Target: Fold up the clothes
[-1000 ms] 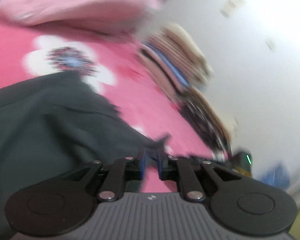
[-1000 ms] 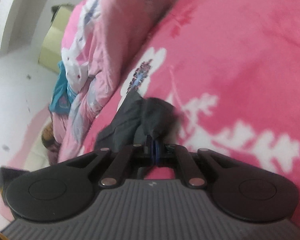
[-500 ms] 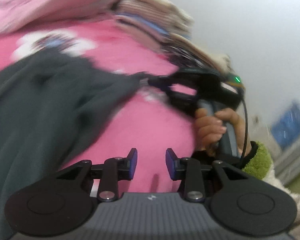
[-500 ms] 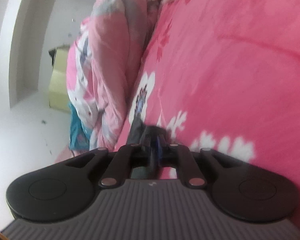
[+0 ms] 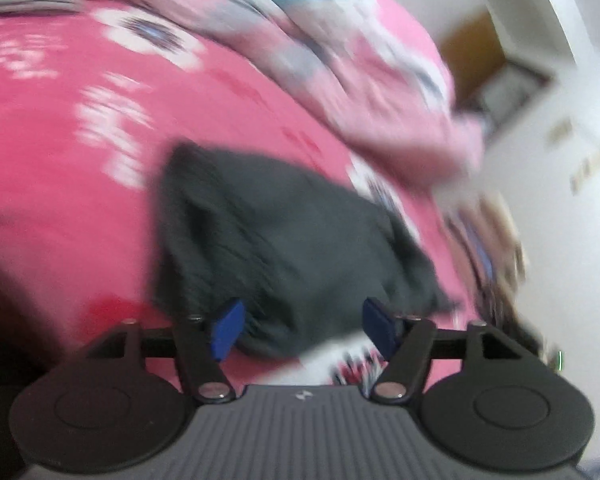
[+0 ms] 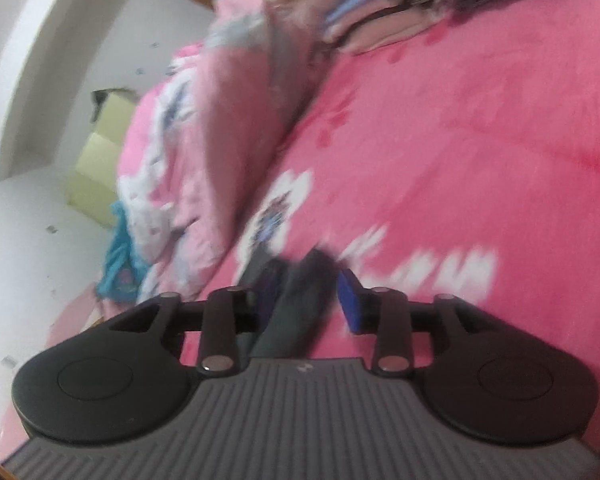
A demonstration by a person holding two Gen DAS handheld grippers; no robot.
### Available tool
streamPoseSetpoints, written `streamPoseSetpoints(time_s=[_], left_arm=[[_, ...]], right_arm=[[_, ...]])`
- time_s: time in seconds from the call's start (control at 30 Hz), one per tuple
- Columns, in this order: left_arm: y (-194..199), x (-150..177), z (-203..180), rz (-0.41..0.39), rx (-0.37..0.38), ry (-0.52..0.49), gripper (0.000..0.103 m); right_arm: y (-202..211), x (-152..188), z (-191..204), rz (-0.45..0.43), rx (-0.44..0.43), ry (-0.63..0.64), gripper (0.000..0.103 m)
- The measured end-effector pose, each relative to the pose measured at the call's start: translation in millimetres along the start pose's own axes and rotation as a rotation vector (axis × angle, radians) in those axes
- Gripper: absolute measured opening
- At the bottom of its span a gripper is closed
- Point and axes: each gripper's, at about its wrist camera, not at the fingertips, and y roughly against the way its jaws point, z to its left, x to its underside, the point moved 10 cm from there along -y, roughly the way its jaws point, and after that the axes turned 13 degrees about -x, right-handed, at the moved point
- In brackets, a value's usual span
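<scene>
Two hand-held grippers fill the bottom of their frames, both blurred. In the left wrist view the left hand-held gripper (image 5: 303, 330) has its jaws wide and opening, the blue pads (image 5: 228, 328) clear of the dark grey garment (image 5: 284, 240), whose near edge lies between them. That garment lies bunched in the frame's centre on the pink flowered bed (image 5: 52, 168). Beyond it, at upper right, a pink quilt (image 5: 380, 80) is heaped, with folded clothes (image 5: 488, 240) blurred at the right edge. In the right wrist view the right hand-held gripper (image 6: 306, 298) is also opening; a strip of the garment (image 6: 300, 304) runs between its jaws, and whether the pads touch it I cannot tell. Farther up, the quilt (image 6: 204, 140) sits at centre left, a stack of clothes (image 6: 380, 12) along the top.
</scene>
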Motion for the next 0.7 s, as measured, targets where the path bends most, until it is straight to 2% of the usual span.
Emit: streamPoseSetpoints(time_s=[0.07,0.13,0.2,0.3,0.5,0.6,0.7], left_arm=[[-0.3,-13.9,15.8,-0.032,-0.013,0.042,0.08],[-7.6,-21.0,22.8,-0.06,-0.057,0.054,0.081],[-12.3,-22.9,27.3,-0.052,-0.031,0.085,0.081],[-16.9,-17.9,30.7,-0.032,0.006,0.115,0.083],[-21.1,-7.6,51.2,-0.066,-0.052,0.157,0.083],[-20.3,-6.1,55.8,-0.075,-0.035,0.157,0.083],[-17.6,-5.8,44.6,-0.104,0.0,0.094,0.083]], right_arm=[[0.2,25.1,12.3,0.062,-0.012,0.002,0.044],[-1.9,48.3,23.3,0.125,-0.023,-0.004,0.044],[-7.1,68.6,38.2,0.185,-0.033,0.003,0.045],[-27.2,90.2,78.0,0.285,-0.075,0.091,0.047],[-70.3,134.3,156.0,0.459,-0.179,0.235,0.051],[-91.2,172.1,194.7,0.574,-0.243,0.316,0.051],[-110.7,217.8,227.1,0.698,-0.266,0.443,0.054]])
